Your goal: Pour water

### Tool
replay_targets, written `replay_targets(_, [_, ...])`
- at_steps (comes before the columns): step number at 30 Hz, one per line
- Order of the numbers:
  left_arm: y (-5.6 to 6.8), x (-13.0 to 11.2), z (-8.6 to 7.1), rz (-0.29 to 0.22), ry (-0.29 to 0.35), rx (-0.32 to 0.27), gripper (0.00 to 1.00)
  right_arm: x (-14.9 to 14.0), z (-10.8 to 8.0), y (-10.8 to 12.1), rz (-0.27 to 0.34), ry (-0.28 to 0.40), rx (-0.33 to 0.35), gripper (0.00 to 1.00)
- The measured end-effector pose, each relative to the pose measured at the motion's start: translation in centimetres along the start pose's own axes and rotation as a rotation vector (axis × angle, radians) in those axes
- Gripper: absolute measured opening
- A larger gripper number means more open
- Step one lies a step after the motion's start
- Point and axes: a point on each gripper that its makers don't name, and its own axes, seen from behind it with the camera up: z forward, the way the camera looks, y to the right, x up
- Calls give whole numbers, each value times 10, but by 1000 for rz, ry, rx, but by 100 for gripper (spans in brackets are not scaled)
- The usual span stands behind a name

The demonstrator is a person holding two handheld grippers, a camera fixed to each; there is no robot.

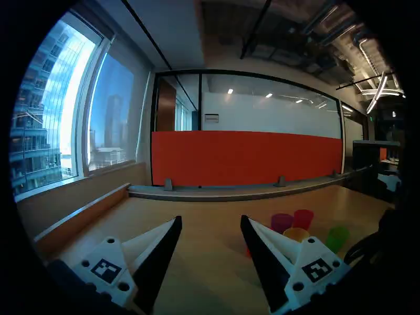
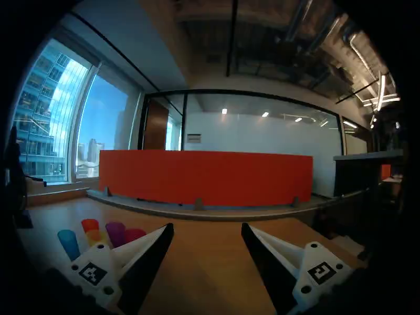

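In the left gripper view my left gripper (image 1: 211,223) stands open above a wooden table (image 1: 210,210), nothing between its fingers. Right of it stand small plastic cups: purple (image 1: 281,221), magenta (image 1: 303,217), orange (image 1: 296,234) and green (image 1: 337,237). In the right gripper view my right gripper (image 2: 207,230) is open and holds nothing. To its left the cups cluster: blue (image 2: 69,243), orange-red (image 2: 90,226), purple (image 2: 115,231), magenta (image 2: 134,234), partly hidden behind the left finger (image 2: 142,252).
An orange-red partition (image 1: 244,157) (image 2: 205,176) runs along the table's far edge. Tall windows (image 1: 58,121) line the left wall, with a wooden ledge (image 1: 79,215) beneath. A dark counter (image 2: 362,178) stands at the right.
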Motion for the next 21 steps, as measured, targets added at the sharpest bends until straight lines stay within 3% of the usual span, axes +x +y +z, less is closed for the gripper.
replay_targets(8, [5,-3,-2,-22,13,9,82,8,-1,12,7,29,-63,100])
replay_targets(15, [11,-1,-2,-40,26,2,82,11,-2,14,20,27,-66,100])
replay_targets(21, [16,2,-4,-2,47,14,82,15,-2,19,27,36,-84,100])
